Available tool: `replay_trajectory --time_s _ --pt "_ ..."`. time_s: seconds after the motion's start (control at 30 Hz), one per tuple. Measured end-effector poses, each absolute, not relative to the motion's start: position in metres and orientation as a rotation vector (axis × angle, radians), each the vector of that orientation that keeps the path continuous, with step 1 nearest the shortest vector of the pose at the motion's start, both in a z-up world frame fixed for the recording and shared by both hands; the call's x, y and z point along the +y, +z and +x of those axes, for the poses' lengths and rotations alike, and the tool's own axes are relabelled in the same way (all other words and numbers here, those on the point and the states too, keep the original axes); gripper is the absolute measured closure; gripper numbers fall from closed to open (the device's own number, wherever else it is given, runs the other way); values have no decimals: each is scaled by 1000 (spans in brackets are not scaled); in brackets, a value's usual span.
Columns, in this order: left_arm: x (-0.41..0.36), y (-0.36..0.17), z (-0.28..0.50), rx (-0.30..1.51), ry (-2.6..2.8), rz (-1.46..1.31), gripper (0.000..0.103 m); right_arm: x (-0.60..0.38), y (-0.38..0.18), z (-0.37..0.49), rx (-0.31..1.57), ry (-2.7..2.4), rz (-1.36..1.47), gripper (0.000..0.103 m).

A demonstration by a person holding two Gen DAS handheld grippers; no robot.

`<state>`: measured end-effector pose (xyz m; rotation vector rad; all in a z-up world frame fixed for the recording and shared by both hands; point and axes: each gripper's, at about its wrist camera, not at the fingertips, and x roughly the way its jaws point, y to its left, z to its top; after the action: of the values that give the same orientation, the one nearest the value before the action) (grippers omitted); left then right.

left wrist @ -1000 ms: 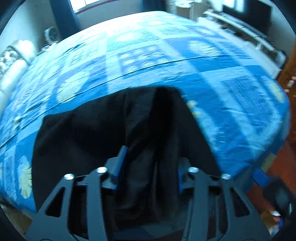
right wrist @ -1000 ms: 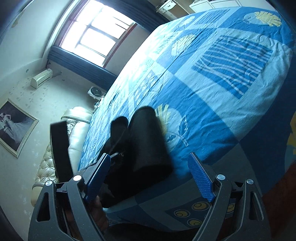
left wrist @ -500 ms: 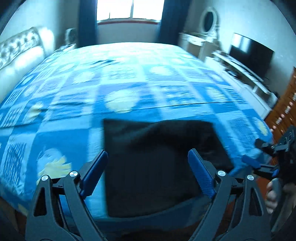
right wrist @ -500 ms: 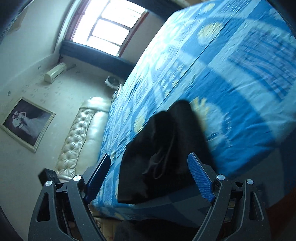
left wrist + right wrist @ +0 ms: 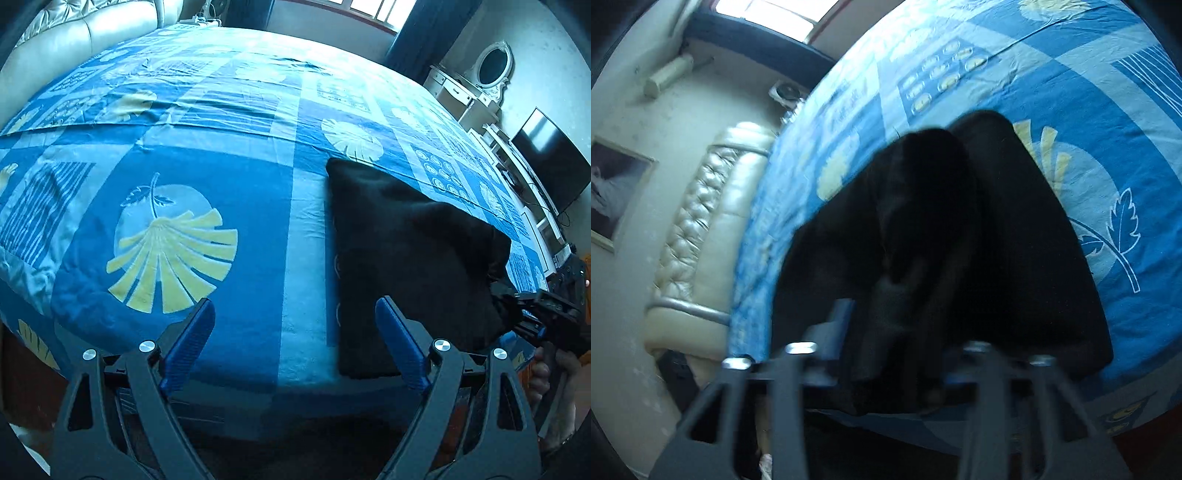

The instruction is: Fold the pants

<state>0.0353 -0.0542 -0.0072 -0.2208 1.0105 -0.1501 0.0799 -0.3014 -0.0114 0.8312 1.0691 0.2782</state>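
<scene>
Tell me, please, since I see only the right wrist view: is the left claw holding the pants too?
Observer: No. The left claw is open and empty, over the near edge of the bed, left of the pants.
Operator: Do the pants lie flat?
Observer: Mostly, as a folded rectangle. Only the right corner is raised, where the right claw pinches it.
Operator: Is there anything beyond that side of the bed?
Observer: A TV stands against the wall there.
</scene>
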Motion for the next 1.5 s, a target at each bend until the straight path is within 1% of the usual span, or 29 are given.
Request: replay_trajectory --time_s 0.07,0.17,0.3,0.47,0.73,1.17,1.5 --pt "-56 -9 33 1016 -172 -231 15 -303 -4 79 1051 276 817 88" --pt "-64 -11 30 1014 -189 -225 15 -312 17 76 989 267 786 90" --pt "-79 -14 32 1022 -213 -219 15 -324 26 75 961 244 749 90" --pt "-94 -24 38 1046 -197 -188 15 -331 7 74 983 211 746 90" --pt "-106 -36 44 1075 -183 -139 12 -352 -22 67 990 234 840 90" --pt "-106 -43 46 1082 -185 -140 7 -367 -41 63 963 293 936 92" --pt "-97 -47 50 1102 -231 -207 7 -393 -48 55 952 294 989 92"
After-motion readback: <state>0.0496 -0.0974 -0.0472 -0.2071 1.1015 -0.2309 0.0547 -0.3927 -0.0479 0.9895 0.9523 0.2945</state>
